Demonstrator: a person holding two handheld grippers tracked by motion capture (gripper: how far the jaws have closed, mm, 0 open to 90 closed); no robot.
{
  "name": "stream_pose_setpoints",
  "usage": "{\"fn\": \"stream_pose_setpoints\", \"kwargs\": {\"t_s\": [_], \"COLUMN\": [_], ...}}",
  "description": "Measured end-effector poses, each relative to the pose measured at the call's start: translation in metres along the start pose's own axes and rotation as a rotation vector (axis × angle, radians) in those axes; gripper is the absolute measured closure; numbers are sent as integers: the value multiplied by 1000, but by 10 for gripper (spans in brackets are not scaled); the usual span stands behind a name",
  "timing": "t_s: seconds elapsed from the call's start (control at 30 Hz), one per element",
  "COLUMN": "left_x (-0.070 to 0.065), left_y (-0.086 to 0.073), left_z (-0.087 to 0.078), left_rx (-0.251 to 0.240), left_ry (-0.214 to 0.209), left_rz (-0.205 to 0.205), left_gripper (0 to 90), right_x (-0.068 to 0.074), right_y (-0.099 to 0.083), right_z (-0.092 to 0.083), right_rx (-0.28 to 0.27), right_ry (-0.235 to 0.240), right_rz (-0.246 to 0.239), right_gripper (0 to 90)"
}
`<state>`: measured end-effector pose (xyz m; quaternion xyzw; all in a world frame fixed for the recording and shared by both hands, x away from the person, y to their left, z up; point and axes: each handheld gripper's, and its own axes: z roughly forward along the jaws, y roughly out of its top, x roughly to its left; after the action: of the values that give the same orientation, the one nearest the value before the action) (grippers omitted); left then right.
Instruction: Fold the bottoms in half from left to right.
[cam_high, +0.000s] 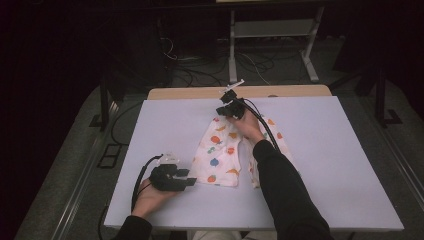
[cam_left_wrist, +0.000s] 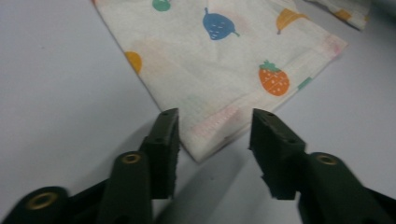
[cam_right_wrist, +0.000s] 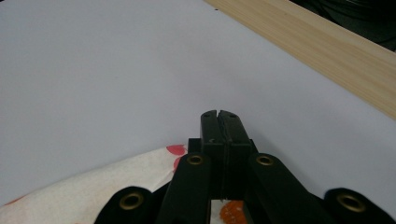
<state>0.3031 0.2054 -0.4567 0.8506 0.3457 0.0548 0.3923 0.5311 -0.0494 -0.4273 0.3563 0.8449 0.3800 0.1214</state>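
Left tool: nearest the camera at the tabletop's near left, held in the person's left hand; its two black jaws stand partly apart, with a clear gap between them. No earlier picture is at hand, so only this stance is told.
Left tool, contact: the near corner of the cloth lies in the gap between the jaws in the left gripper view; the pads do not press on it, and nothing is gripped.
Right tool: held in the person's right hand at the far end of the cloth; its jaws are closed tight against each other, tips meeting.
Right tool, contact: cloth shows under and behind the jaws in the right gripper view; whether any fabric is pinched between them cannot be told.
Cloth: white fabric printed with coloured fruit, spread flat on the middle of the tabletop, running from the left tool toward the right tool.
Tabletop: pale, flat surface with a wooden strip along its far edge.
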Motion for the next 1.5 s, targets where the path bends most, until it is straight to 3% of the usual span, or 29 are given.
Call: {"fn": "stream_pose_setpoints", "kwargs": {"t_s": [0.2, 0.47, 0.77, 1.5], "left_x": [7, 7, 6, -1], "left_y": [-1, 1, 4, 9], "left_z": [0, 2, 3, -1], "left_rx": [-12, -1, 10, -15], "left_ry": [8, -20, -43, -87], "left_rz": [-15, -15, -31, -8], "left_gripper": [748, 862, 878, 881], "right_x": [1, 0, 1, -3], "right_y": [0, -1, -1, -1], "right_z": [0, -2, -4, -13], "right_rx": [-2, -13, -21, -46], "right_ry": [1, 2, 3, 22], "right_rz": [1, 11, 8, 28], "right_gripper": [889, 889, 889, 890]}}
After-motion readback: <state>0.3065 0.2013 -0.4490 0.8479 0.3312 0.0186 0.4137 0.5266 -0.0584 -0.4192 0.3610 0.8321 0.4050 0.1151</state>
